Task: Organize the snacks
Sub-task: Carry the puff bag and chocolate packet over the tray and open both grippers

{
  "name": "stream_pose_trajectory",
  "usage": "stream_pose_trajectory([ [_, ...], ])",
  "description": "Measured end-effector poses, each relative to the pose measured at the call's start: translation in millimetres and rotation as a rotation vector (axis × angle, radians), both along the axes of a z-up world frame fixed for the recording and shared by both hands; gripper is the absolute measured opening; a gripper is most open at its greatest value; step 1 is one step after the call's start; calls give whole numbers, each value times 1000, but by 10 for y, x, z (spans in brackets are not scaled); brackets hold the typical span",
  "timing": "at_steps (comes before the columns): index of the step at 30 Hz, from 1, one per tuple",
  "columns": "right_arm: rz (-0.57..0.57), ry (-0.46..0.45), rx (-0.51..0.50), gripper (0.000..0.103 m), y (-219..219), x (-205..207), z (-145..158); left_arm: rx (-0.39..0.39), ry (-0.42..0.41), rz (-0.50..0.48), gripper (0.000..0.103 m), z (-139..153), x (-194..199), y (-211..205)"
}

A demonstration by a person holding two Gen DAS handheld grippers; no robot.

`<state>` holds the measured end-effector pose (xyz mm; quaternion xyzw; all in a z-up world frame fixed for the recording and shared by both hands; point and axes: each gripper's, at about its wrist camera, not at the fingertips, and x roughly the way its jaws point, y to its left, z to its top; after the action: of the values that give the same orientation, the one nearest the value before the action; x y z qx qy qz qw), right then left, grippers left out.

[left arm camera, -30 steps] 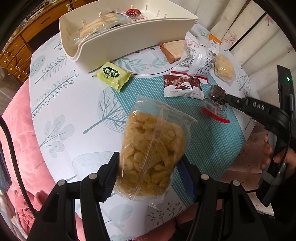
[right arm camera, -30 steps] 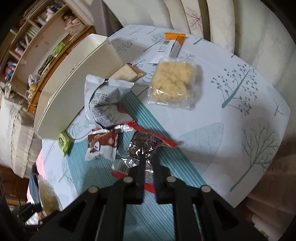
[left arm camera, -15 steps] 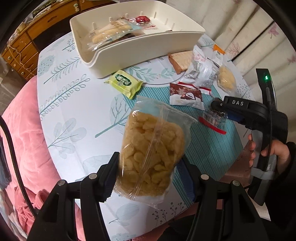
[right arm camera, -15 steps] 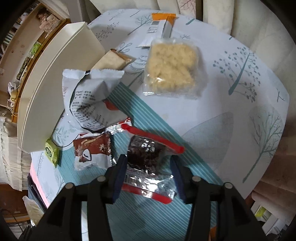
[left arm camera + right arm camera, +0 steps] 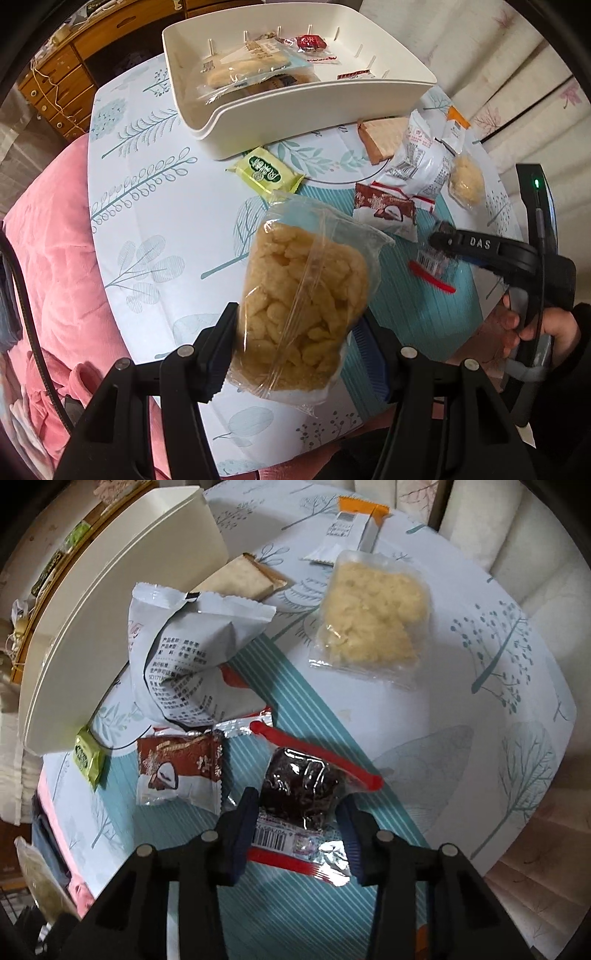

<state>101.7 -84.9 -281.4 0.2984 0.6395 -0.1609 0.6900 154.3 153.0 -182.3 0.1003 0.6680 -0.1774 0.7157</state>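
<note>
My left gripper (image 5: 295, 350) has its jaws clamped on a clear bag of yellow puffed snacks (image 5: 303, 306), held clear above the bench (image 5: 162, 206) near its front edge. My right gripper (image 5: 297, 812) stands over the dark snack in the red-edged clear wrapper (image 5: 303, 786), which lies flat on the teal striped part of the cloth. Its jaws have just been closing after opening, and now straddle that wrapper at a middling width; I cannot tell whether the pads press on it. In the left wrist view a hand (image 5: 532, 328) grips the right gripper's handle.

The cream bin (image 5: 314, 99) sits at the far side of the bench and already contains several wrapped snacks. Loose on the bench: a green packet (image 5: 266, 173) just beside the bin, a brown-and-white packet (image 5: 177, 771), a crumpled white pouch (image 5: 192, 657), a clear bag of pale crisp pieces (image 5: 373, 620), and an orange-ended bar (image 5: 354, 520).
</note>
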Motion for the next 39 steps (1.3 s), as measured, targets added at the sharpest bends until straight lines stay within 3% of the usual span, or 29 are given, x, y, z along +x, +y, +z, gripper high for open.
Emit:
stream_pose_trajectory([
  [7,21,56,150,42,-127,23,1,5,22,29,60,95,185,-217],
  [13,77,35,266,42,-196,165,257,-6,-6,45,60,264,402,-477],
  [26,251,-180,267,42,-572,903,1060,-37,-92,134,60,540,1042,-972],
  [36,348,-359,226,42,-725,1526,1236,-50,-143,251,60,515,1559,-1135],
  [39,377,-405,225,43,-752,1670,1198,-92,-152,287,60,479,1663,-1151],
])
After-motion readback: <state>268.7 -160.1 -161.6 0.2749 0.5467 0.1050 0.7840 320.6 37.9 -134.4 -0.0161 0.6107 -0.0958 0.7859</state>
